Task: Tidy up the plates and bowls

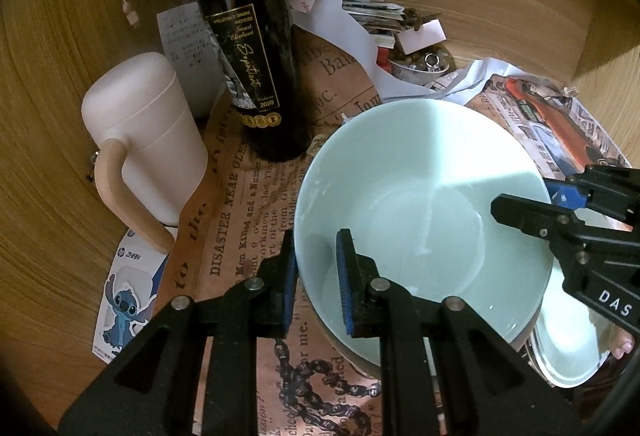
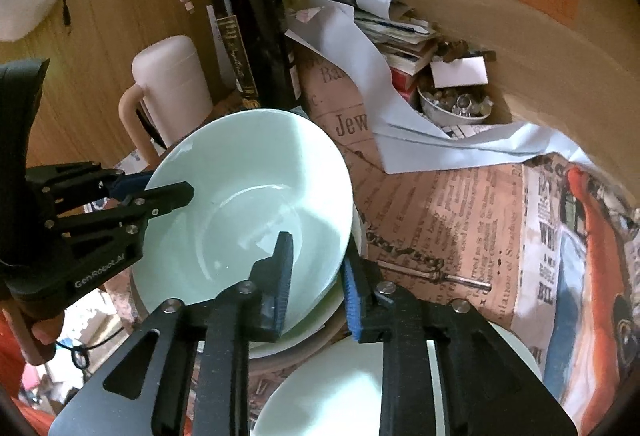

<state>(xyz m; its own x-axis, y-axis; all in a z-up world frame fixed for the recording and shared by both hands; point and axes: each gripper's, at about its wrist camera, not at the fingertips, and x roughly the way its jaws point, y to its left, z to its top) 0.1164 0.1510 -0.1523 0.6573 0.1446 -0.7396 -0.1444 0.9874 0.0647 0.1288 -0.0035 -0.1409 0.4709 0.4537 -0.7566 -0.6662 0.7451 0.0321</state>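
We read "2020" on the wine bottle [image 1: 244, 47] and "DISASTER NEAR" on the newsprint over the tabletop [image 1: 240, 203]. A small bowl [image 2: 454, 107] holds beads. Our left tongs [image 1: 318, 286] and right tongs [image 2: 316, 290] both straddle the pale green bowl's [image 1: 420, 203] rim, clamped; it sits stacked on another dish.

A pale green bowl [image 1: 420, 220] sits on newspaper-style paper [image 1: 248, 220]. The left tongs [image 1: 318, 284] clamp its near rim, one pad inside, one outside. The right tongs [image 1: 560, 211] reach over the far right rim. A dark wine bottle [image 1: 248, 47] and pink lidded mug [image 1: 148, 139] stand behind.
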